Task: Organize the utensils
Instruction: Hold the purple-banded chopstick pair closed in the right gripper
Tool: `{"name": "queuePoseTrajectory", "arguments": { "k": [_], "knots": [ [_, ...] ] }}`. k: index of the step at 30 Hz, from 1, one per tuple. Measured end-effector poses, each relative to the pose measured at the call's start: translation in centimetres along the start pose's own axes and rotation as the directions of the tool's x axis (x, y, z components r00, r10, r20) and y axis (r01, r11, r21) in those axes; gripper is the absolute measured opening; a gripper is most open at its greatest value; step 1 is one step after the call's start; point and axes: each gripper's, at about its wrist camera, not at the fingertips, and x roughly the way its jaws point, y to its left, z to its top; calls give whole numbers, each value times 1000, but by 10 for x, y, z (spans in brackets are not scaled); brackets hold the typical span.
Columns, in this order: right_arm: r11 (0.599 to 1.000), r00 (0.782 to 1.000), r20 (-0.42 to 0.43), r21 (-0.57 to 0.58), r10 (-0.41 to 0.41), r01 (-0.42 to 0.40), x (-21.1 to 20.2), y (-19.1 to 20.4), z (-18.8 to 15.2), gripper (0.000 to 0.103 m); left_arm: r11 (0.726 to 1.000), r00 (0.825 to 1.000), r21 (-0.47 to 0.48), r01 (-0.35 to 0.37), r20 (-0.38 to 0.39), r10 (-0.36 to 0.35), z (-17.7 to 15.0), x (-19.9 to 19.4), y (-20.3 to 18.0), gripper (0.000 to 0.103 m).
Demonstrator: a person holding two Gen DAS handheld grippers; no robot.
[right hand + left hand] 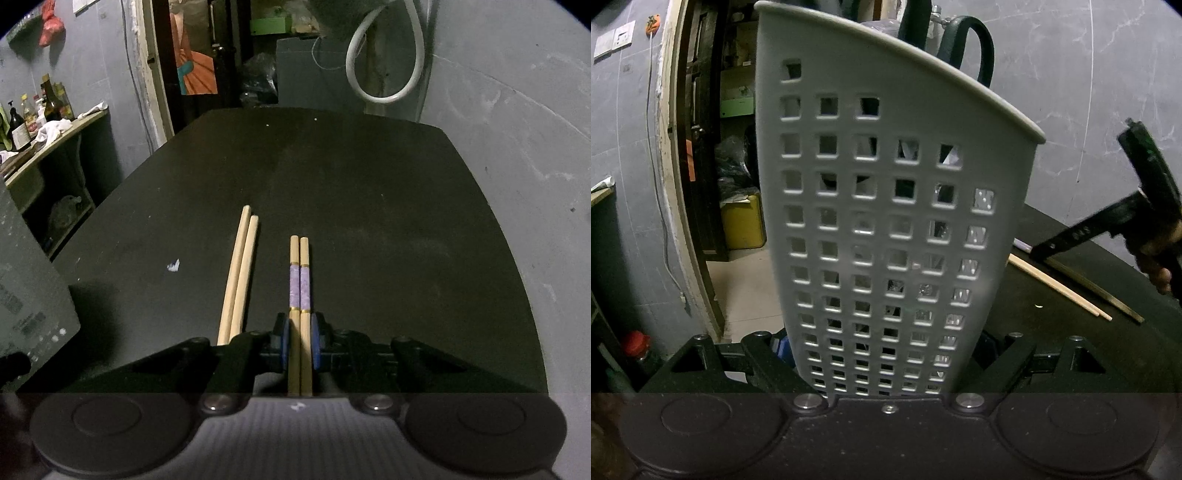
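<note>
Now, purple-banded chopsticks (pixel 300 288) point to 12 o'clock, pinched by the right gripper (pixel 300 341).
Bare table (pixel 406 221) lies ahead; the left gripper (pixel 882 354) clamps the basket (pixel 886 221).

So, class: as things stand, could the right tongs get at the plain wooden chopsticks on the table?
Probably not yet. The right tongs are closed on the purple-banded chopsticks. The plain wooden chopsticks lie uncovered just beside them on the black table, so the path looks free once emptied.
</note>
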Motion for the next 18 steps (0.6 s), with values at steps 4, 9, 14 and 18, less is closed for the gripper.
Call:
{"name": "queuePoseTrajectory", "arguments": {
  "k": [4, 9, 14, 18],
  "knots": [
    [1000, 1000, -4, 19, -5, 5, -18, -3, -20, 13, 1000, 1000, 1, -1, 0, 1, 0, 0, 0, 88],
    [998, 1000, 4, 66, -1, 1, -46, -3, -53, 13, 1000, 1000, 6, -5, -2, 5, 0, 1, -1, 88],
    [998, 1000, 8, 55, 17, -18, -71, 9, -80, 13, 1000, 1000, 8, -7, -2, 7, 0, 1, -2, 88],
    [999, 1000, 18, 47, -13, 12, -82, 13, -92, 13, 1000, 1000, 11, -11, -1, 11, -1, 1, -4, 88]
  ]
}}
